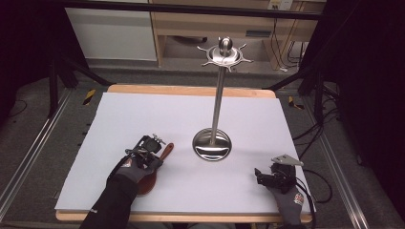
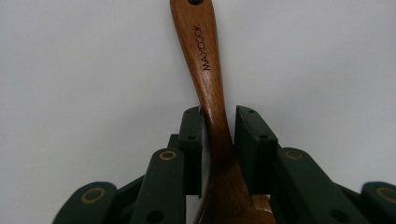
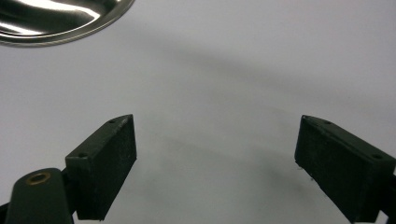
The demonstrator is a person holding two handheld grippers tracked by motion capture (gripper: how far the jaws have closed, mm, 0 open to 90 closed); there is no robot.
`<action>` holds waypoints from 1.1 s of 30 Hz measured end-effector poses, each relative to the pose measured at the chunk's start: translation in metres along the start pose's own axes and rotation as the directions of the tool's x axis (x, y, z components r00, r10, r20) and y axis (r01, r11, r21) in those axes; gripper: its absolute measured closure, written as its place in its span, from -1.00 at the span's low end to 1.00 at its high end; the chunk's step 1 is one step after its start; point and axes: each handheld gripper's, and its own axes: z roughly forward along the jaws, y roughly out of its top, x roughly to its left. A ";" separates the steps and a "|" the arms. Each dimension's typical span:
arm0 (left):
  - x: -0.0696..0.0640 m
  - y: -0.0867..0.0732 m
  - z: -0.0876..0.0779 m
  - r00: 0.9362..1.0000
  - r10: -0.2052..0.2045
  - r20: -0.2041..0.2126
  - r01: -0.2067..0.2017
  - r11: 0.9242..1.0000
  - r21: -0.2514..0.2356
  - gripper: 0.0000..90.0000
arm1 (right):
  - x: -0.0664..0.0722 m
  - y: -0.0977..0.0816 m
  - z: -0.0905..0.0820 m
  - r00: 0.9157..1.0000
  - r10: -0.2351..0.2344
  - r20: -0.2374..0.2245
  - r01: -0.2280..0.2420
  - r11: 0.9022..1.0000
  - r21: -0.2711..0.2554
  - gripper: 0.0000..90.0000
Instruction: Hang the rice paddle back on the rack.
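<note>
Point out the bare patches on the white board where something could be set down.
Most of the white board is bare: the far left stretch, the far right side beyond the steel stand, and the front middle between the two grippers. It is crowded at the front left, where the left gripper grips the wooden spoon, and at the right gripper.

A lab or recording studio set up for handling tests. A white board covers a wooden table, with black curtains hanging on both sides and a dark frame bar overhead. Metal floor rails run outward of each hand-held gripper, and loose cables trail on the grey carpet. Beyond the table, far ahead of the grippers, stands light wooden office furniture.
</note>
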 end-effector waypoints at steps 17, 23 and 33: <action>0.004 0.006 0.004 0.998 -0.059 0.018 0.058 0.997 0.042 0.62 | 0.001 0.000 0.000 1.000 -0.001 -0.007 0.001 1.000 0.001 -0.71; 0.007 0.006 0.004 0.997 -0.072 0.031 0.071 0.997 0.044 0.69 | 0.001 -0.001 0.002 1.000 -0.003 -0.008 0.003 1.000 0.010 -0.71; 0.008 0.010 0.005 0.999 -0.037 0.038 0.034 0.997 0.069 0.72 | 0.001 -0.001 0.002 1.000 -0.001 -0.013 0.001 1.000 0.016 -0.71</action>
